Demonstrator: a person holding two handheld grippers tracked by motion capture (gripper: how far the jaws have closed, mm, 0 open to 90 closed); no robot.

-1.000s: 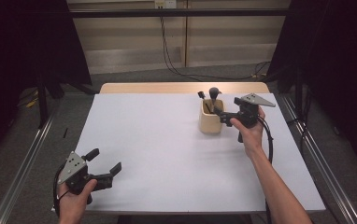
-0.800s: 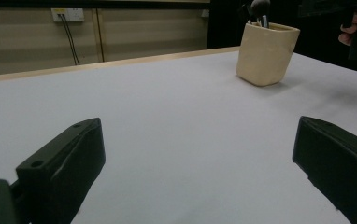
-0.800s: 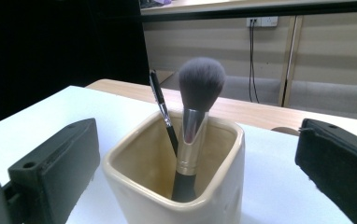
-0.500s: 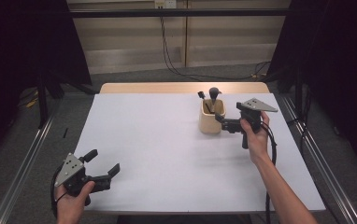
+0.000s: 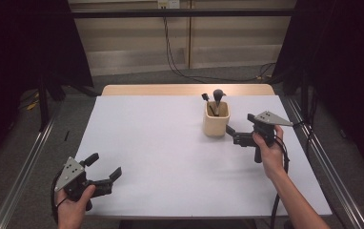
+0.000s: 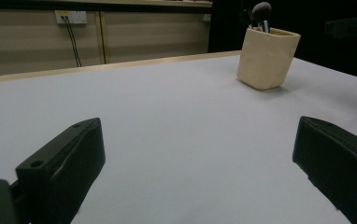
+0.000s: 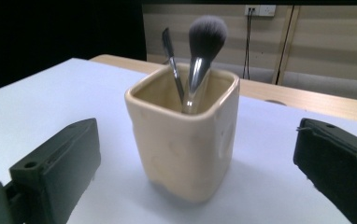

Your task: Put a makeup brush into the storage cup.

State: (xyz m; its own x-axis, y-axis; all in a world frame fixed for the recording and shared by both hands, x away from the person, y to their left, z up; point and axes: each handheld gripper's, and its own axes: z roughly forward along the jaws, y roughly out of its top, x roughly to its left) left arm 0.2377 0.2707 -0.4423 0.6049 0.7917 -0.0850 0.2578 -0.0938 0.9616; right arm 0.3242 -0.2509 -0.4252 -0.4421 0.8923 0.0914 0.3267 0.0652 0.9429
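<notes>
White covering spreads over the table (image 5: 170, 143), with a wooden strip bare along its far edge. By the near left corner the left gripper (image 5: 107, 176) waits off the work, jaws apart and empty. Toward the far right, a cream cup (image 5: 216, 120) holds a powder brush (image 7: 203, 51) and a thin dark tool (both upright). Just right of it, the right gripper (image 5: 232, 135) faces the cup, jaws apart, likely for a grasp.
</notes>
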